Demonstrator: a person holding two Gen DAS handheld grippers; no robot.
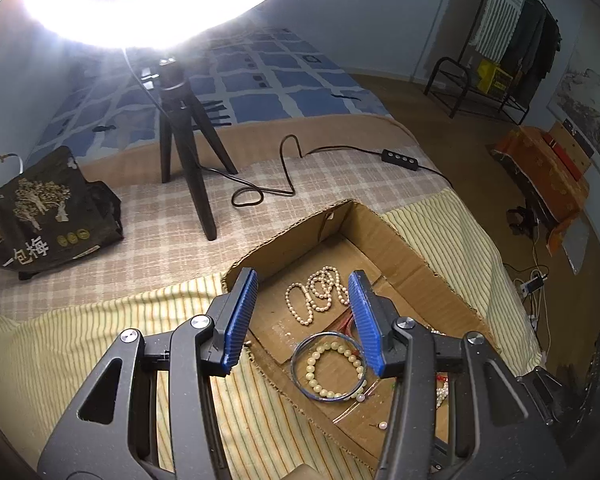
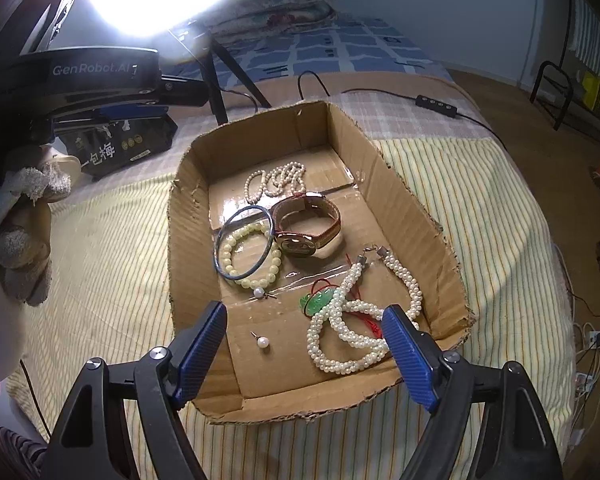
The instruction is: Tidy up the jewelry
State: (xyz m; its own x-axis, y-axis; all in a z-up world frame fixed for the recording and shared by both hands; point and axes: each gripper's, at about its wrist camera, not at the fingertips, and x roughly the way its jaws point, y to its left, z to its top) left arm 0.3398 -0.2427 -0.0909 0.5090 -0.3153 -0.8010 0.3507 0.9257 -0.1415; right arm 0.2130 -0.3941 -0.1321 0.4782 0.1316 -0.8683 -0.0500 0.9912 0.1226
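A shallow cardboard box (image 2: pixel 412 196) on the bed holds the jewelry: a thin pearl necklace (image 2: pixel 278 180), a blue bangle (image 2: pixel 224 236) around a cream bead bracelet (image 2: pixel 256 280), a brown-strap watch (image 2: pixel 310 222), a green jade pendant (image 2: pixel 316 300) on red cord, a thick pearl rope (image 2: pixel 348 340) and a loose pearl earring (image 2: pixel 263 342). My right gripper (image 2: pixel 304 320) is open and empty over the box's near end. My left gripper (image 1: pixel 302 280) is open and empty above the box (image 1: pixel 388 236), over the necklace (image 1: pixel 320 292), bangle (image 1: pixel 300 348) and bracelet (image 1: pixel 332 372).
A ring light on a black tripod (image 1: pixel 188 152) stands behind the box, its cable and switch (image 1: pixel 400 158) trailing across the bed. A dark printed bag (image 1: pixel 48 216) lies at the left. A gloved hand (image 2: pixel 24 240) holds the left gripper. A clothes rack (image 1: pixel 512 40) stands far right.
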